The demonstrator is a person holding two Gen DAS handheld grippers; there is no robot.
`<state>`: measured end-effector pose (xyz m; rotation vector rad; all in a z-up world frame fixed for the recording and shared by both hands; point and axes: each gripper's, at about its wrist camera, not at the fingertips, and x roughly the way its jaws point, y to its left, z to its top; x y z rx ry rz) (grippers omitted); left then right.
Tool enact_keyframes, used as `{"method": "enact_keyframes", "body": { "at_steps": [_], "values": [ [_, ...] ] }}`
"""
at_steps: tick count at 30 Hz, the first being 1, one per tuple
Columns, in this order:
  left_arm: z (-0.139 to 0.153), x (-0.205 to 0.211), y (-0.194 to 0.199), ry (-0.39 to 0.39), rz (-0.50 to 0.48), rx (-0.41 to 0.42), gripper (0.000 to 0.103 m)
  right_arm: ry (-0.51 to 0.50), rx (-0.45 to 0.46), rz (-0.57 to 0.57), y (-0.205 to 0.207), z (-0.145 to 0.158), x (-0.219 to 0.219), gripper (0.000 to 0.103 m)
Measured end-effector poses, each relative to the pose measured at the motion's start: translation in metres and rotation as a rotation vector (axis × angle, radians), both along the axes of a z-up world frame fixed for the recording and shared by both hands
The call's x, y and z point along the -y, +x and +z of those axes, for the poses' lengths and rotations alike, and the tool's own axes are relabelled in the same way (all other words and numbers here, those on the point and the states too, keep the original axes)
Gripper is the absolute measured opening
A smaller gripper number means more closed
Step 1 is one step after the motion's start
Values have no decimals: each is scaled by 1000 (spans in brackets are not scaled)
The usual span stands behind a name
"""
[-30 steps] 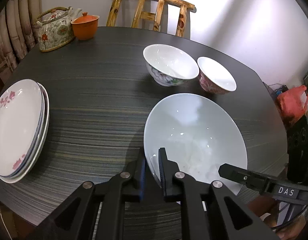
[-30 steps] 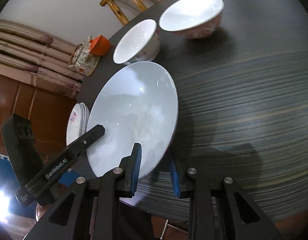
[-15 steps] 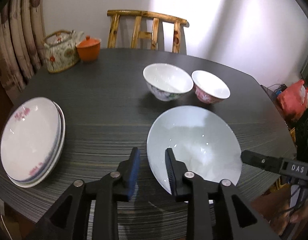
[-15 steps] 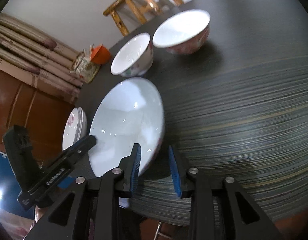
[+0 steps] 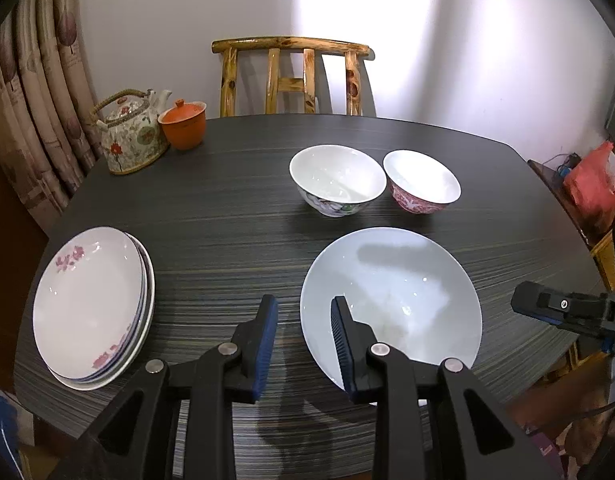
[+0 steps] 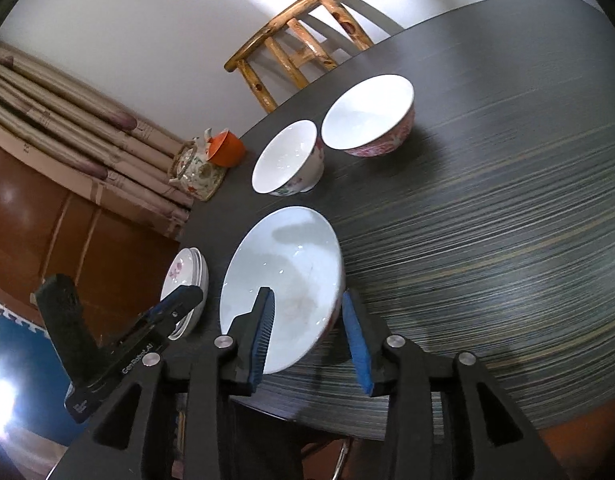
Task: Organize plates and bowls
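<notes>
A large pale blue bowl (image 5: 391, 300) rests on the dark table near its front edge; it also shows in the right wrist view (image 6: 283, 284). My left gripper (image 5: 303, 340) is open, just left of the bowl's near rim. My right gripper (image 6: 309, 332) is open, its fingers astride the bowl's near right rim. Behind stand a white floral bowl (image 5: 337, 180) (image 6: 287, 164) and a pink bowl (image 5: 421, 186) (image 6: 369, 116), side by side. A stack of flowered plates (image 5: 91, 304) (image 6: 185, 284) lies at the left.
A floral teapot (image 5: 131, 140) and an orange lidded cup (image 5: 183, 126) stand at the table's (image 5: 227, 220) far left. A wooden chair (image 5: 291, 76) is behind the table. A red bag (image 5: 595, 184) lies off the right edge.
Both grippers have opened and let go of the large bowl's rim. They have pulled back and up. The bowl now lies flat on the table.
</notes>
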<state>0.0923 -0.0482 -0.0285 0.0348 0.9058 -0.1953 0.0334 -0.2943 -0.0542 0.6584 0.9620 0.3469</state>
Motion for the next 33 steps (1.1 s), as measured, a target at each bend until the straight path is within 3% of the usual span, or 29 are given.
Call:
{"method": "enact_keyframes", "body": {
  "at_steps": [15, 18, 21, 27, 33],
  "values": [
    [14, 7, 8, 40, -27, 13, 29, -15, 38, 16, 3, 27, -10, 45],
    [16, 7, 13, 54, -29, 17, 42, -13, 42, 20, 6, 32, -11, 50],
    [17, 6, 20, 55, -37, 24, 43, 2, 30, 28, 13, 32, -14, 52],
    [13, -10, 49, -50, -6, -37, 43, 62, -16, 21, 40, 26, -17, 54],
    [6, -15, 81, -91, 2, -70, 43, 76, -52, -8, 71, 20, -19, 54]
  ]
}}
